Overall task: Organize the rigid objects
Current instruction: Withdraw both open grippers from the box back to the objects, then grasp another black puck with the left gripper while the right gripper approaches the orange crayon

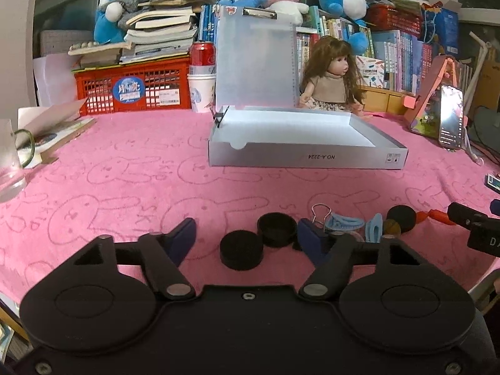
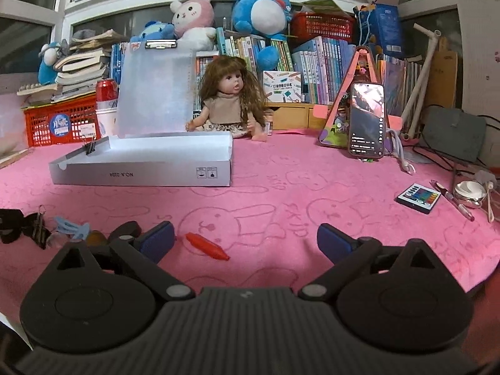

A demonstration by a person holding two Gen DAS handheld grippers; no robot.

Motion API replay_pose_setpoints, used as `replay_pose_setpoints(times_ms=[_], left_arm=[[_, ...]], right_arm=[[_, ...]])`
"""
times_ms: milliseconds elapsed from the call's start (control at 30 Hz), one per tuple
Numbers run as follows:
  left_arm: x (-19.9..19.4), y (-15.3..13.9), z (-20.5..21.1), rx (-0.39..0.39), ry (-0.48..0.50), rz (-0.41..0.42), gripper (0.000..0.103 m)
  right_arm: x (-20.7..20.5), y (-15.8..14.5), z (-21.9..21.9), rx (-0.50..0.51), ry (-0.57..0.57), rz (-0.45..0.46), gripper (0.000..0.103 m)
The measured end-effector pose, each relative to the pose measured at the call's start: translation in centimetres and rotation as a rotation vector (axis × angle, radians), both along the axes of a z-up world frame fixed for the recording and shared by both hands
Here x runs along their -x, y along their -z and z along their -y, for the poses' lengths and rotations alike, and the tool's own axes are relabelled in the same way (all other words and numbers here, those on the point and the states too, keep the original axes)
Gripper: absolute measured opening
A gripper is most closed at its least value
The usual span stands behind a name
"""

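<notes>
Small items lie on the pink cloth near the table's front. My left gripper (image 1: 247,234) stands open around a black round cap (image 1: 241,250) and a black ring lid (image 1: 276,229); its pads touch neither. Right of it lie a wire-handled binder clip (image 1: 322,212), blue hair clips (image 1: 343,222), a black disc (image 1: 401,218) and a red pen-shaped piece (image 1: 436,217). My right gripper (image 2: 247,239) is open, with the red piece (image 2: 206,246) on the cloth between its fingers, nearer the left one. Behind stands a white box (image 1: 307,157) (image 2: 140,175), lid raised.
A black binder clip (image 2: 90,148) is clipped on the box's left rim. A doll (image 2: 232,103), a propped phone (image 2: 367,118) and a remote (image 2: 418,198) lie right of the box. A glass mug (image 1: 11,162) stands far left. Books, a red crate and plush toys line the back.
</notes>
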State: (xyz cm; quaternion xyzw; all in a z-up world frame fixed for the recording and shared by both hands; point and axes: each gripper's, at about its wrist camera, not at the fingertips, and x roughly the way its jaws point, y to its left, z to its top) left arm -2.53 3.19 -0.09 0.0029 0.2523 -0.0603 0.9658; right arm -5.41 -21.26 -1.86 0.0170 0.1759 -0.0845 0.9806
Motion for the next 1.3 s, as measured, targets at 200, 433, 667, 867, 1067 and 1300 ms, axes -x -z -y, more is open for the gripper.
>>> replay_pose_setpoints(times_ms=[200, 433, 667, 867, 1067, 1300], left_arm=[[0.0, 0.2, -0.2, 0.002, -0.016, -0.007, 0.051], [0.0, 0.5, -0.6, -0.001, -0.025, -0.024, 0.049], [0.0, 0.6, -0.6, -0.014, -0.034, -0.026, 0.049], [0.0, 0.6, -0.6, -0.037, -0.041, -0.014, 0.049], [-0.1, 0.6, -0.6, -0.037, -0.041, -0.013, 0.049], [-0.1, 0.8, -0.4, -0.056, -0.040, -0.006, 0.049]], right_arm=[[0.6, -0.3, -0.4, -0.045, -0.047, -0.002, 0.058], [-0.1, 0.6, -0.9, -0.017, -0.090, -0.085, 0.033], [-0.9, 0.6, 0.4, -0.022, -0.041, -0.107, 0.034], [-1.6, 0.6, 1.2, 0.016, 0.022, -0.113, 0.039], [-1.5, 0.2, 1.6, -0.010, 0.067, -0.104, 0.044], [-0.6, 0.2, 0.2, -0.120, 0.070, -0.055, 0.064]])
